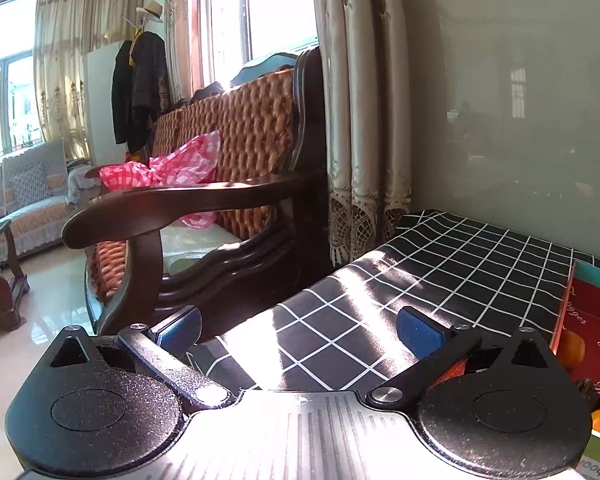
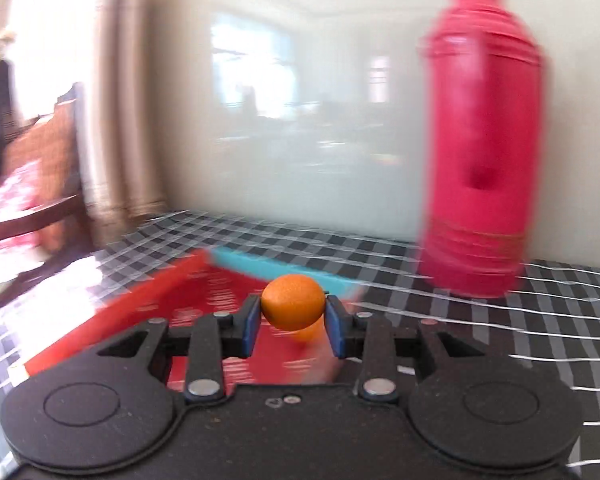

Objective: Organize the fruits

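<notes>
Worktop (image 1: 440, 276) under black cloth with white grid, sun patch on near part. Red flask (image 2: 480, 140) upright on cloth at far right, close to grey glossy wall (image 1: 520, 100); view blurred. Beige lace-edged curtain (image 1: 356, 120) hangs at worktop's far left corner. Dark wooden armchair (image 1: 204, 200) with woven back beside worktop, pink checked cloth (image 1: 168, 168) on seat. Coat rack (image 1: 140, 80) with dark coats, hat on top. Covered sofa (image 1: 32, 188) further off.

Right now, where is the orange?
In the right wrist view, the orange is clamped in the right gripper, above the red box, left of the pink flask.
</notes>
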`<state>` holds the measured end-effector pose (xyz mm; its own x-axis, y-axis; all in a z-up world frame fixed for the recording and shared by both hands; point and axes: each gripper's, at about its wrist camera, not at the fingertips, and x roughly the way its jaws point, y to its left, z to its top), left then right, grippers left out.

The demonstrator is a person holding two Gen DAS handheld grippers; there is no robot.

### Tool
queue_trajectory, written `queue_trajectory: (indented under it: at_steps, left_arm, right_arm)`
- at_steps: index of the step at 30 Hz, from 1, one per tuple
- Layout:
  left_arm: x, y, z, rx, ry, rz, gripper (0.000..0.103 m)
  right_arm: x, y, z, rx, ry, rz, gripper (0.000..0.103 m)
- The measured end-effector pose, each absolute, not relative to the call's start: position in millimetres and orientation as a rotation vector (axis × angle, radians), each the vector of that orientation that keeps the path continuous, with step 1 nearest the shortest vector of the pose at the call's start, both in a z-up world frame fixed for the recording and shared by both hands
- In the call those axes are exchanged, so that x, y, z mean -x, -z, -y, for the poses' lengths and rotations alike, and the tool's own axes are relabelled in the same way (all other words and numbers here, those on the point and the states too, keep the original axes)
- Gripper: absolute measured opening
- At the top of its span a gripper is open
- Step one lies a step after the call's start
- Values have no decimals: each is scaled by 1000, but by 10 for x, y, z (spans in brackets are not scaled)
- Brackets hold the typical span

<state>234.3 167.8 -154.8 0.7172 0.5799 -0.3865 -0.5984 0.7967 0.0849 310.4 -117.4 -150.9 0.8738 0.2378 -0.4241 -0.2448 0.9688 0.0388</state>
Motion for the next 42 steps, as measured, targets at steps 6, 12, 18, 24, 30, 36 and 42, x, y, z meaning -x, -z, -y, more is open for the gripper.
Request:
queue_trajectory:
  at_steps: [6,12,18,24,30,36,42]
  left_arm:
    - [-2347,1585,-1683,32,-634,-444,103]
    - [-2356,1572,-1584,18,-601,-430,103]
    - [-2326,1508,-1332,-2,-489,-414,103]
    - [-1962,1109,-925,31,-306,-452,103]
    - [-1327,601,-641,-12,-196,-423,103]
    - [-761,333,-526,-40,-165,-394,103]
    - [-505,287,-483,-38,-139,-414,103]
  right_arm:
    - [-3108,1677,821,104,-284,-518,36]
    - [-2931,1575,815,133,-236,-463,83]
    - [-2567,1226,910,113,-145,-449,97]
    - [-1885,870,1039,158,-15,-461,97]
    - [-1263,612,1243,73,32,-469,97]
    - [-864,496,1409,-16,115,-488,97]
    - [-571,491,1444,-19,158,-481,97]
